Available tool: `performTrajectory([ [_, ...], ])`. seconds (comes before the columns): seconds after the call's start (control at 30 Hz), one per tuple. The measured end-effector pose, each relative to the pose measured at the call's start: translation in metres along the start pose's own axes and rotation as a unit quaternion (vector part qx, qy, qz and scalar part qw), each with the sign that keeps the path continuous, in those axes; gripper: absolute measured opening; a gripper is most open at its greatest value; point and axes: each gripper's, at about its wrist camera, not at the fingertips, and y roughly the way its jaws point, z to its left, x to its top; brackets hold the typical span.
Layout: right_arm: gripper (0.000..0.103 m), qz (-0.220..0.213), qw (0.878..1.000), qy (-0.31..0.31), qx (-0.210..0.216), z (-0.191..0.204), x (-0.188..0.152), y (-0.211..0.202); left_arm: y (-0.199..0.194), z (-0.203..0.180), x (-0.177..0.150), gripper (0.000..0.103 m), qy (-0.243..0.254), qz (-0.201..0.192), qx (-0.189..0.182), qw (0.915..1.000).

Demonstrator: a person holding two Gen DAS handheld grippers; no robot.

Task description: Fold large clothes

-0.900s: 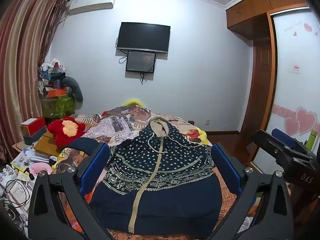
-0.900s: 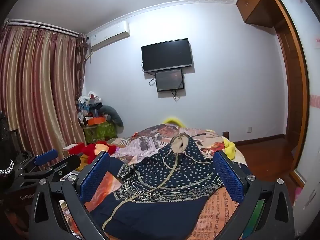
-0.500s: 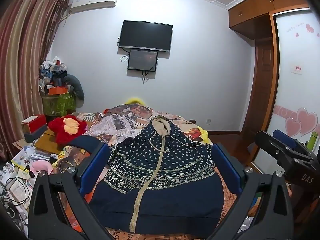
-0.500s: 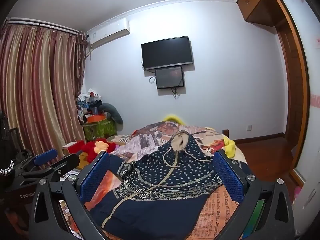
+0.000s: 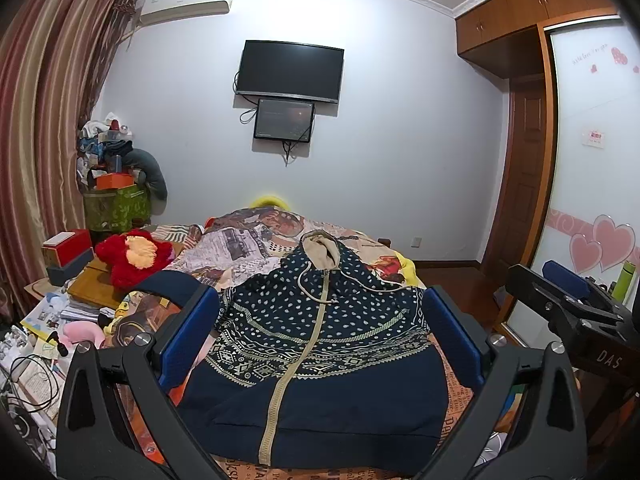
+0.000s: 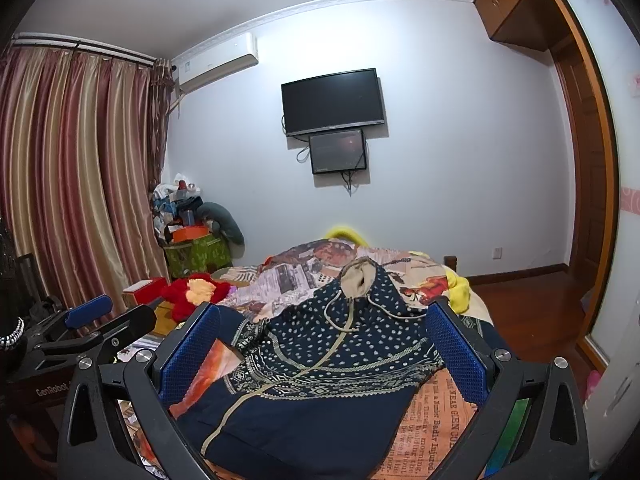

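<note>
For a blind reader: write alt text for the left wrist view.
A navy patterned hoodie lies zipped and face up on a bed, hood toward the far wall, framed by the open left gripper. The right gripper shows at the right edge; a TV hangs on the wall.

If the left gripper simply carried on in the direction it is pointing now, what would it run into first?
Most likely the navy patterned hoodie spread on the bed. The left gripper is open, tilted slightly downward, and the hoodie fills the gap between its fingers. Depth is hard to judge, so where on the hoodie is uncertain.
</note>
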Motion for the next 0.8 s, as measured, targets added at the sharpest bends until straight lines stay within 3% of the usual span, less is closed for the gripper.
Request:
performTrajectory([
  [0.8, 0.103, 0.003, 1.000, 0.001, -0.001, -0.0024, -0.0014, 0.0029, 0.0027, 0.0002, -0.0015, 0.102, -0.001, 0.001, 0.000, 1.0000],
])
